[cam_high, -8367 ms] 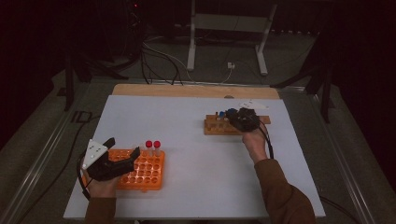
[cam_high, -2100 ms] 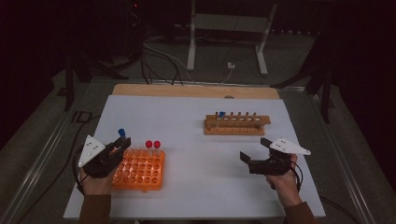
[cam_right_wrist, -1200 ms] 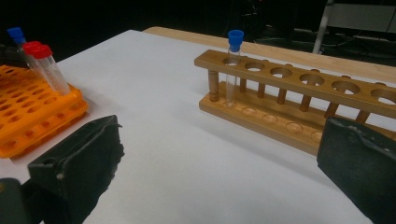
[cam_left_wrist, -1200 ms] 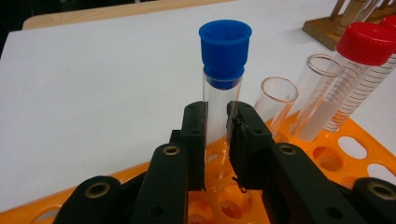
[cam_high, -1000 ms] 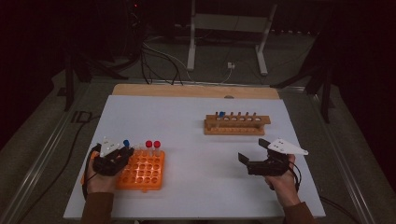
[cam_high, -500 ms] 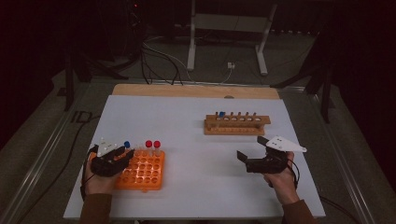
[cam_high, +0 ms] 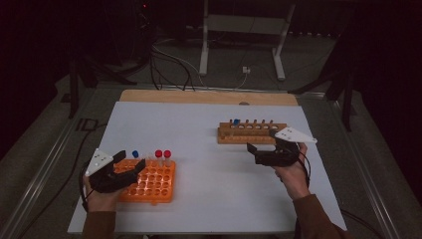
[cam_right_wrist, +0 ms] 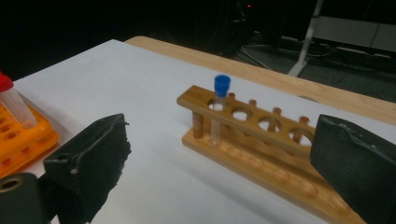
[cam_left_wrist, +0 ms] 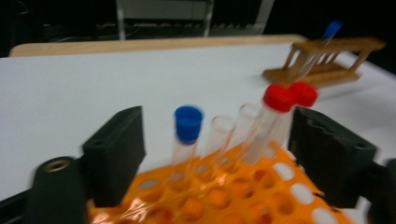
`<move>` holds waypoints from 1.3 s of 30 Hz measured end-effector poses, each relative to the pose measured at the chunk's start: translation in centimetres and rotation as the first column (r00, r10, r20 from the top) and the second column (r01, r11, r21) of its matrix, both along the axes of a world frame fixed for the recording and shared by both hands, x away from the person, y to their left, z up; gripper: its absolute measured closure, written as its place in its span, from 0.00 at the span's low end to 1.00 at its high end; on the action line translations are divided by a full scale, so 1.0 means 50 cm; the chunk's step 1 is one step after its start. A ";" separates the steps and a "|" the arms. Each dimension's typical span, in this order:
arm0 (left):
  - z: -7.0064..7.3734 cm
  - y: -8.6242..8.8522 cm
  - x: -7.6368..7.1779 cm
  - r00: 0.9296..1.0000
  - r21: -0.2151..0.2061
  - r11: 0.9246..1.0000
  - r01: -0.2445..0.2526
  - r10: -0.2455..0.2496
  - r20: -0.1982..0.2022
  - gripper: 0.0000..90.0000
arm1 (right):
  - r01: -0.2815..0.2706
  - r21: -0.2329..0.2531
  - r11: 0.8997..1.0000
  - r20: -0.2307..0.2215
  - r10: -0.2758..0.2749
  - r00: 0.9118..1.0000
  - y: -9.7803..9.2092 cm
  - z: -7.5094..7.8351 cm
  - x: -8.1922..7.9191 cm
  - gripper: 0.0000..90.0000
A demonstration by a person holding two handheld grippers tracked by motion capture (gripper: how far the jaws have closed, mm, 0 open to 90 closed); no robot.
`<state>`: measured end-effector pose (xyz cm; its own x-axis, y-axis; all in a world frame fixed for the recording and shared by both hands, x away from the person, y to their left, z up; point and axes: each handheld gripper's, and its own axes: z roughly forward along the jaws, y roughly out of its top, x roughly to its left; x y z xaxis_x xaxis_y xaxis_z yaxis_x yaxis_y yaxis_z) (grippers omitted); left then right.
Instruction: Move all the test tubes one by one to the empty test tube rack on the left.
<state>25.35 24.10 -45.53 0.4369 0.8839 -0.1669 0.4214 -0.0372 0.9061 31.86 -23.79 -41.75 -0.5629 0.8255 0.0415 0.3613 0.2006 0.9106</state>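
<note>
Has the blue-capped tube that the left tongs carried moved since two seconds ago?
Yes. The blue-capped tube now stands in the orange rack, in its back row left of the red-capped tubes; the left tongs are open.

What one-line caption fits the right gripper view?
Open right gripper faces a wooden rack holding one blue-capped tube.

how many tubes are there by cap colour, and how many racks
blue-capped tubes: 2, one in the orange rack, one in the wooden rack
red-capped tubes: 2, both in the orange rack
uncapped tubes: 2, both in the orange rack
racks: 2, orange rack, wooden rack
total: 6 tubes, 2 racks
</note>
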 end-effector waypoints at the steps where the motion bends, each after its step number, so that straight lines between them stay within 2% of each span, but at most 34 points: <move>1: 0.001 0.000 0.000 1.000 -0.008 1.000 0.005 -0.005 0.004 0.18 | -0.002 -0.002 1.000 -0.005 0.002 1.000 0.005 0.000 0.007 0.06; 3: 0.003 -0.004 -0.001 1.000 -0.024 1.000 0.006 -0.006 0.010 0.11 | -0.004 -0.012 1.000 -0.012 0.004 1.000 0.017 -0.001 0.021 0.07; 6: 0.007 -0.011 -0.005 1.000 -0.017 1.000 0.011 -0.011 0.018 0.01 | -0.001 -0.023 1.000 -0.020 0.001 1.000 0.034 -0.004 0.043 0.12; 10: 0.017 -0.019 -0.013 0.999 -0.001 1.000 0.011 -0.011 0.051 0.00 | 0.017 -0.048 0.999 -0.043 -0.019 0.999 0.054 -0.013 0.079 0.20; 14: 0.018 -0.028 -0.014 0.998 0.014 1.000 0.025 -0.026 0.054 0.00 | 0.026 -0.060 0.998 -0.061 -0.029 0.998 0.075 -0.027 0.113 0.32; 17: 0.017 -0.033 -0.014 0.998 0.022 0.999 0.027 -0.028 0.049 0.00 | 0.031 -0.079 0.996 -0.070 -0.037 0.997 0.090 -0.046 0.137 0.46; 21: 0.016 -0.034 -0.013 0.999 0.024 0.999 0.027 -0.028 0.047 0.00 | 0.057 -0.086 0.995 -0.082 -0.064 0.995 0.106 -0.063 0.162 0.55; 28: 0.016 -0.033 -0.013 0.999 0.019 1.000 0.024 -0.025 0.048 0.00 | 0.053 -0.102 0.993 -0.114 -0.065 0.991 0.125 -0.078 0.186 0.72; 31: 0.015 -0.033 -0.013 0.999 0.020 1.000 0.024 -0.024 0.046 0.00 | 0.075 -0.097 0.992 -0.117 -0.086 0.989 0.125 -0.084 0.190 0.82; 36: 0.013 -0.035 -0.012 0.999 0.021 0.999 0.025 -0.026 0.041 0.00 | 0.072 -0.107 0.992 -0.103 -0.083 0.991 0.130 -0.083 0.188 0.85; 39: 0.013 -0.035 -0.013 0.999 0.021 0.999 0.025 -0.026 0.042 0.00 | 0.070 -0.091 0.993 -0.088 -0.079 0.993 0.127 -0.075 0.183 0.85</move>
<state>24.72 22.33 -44.88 0.4658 0.8753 -0.1297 0.3815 -0.0664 0.9220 41.04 -17.44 -45.50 -0.4969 0.8677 0.0149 0.4586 0.2480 0.8533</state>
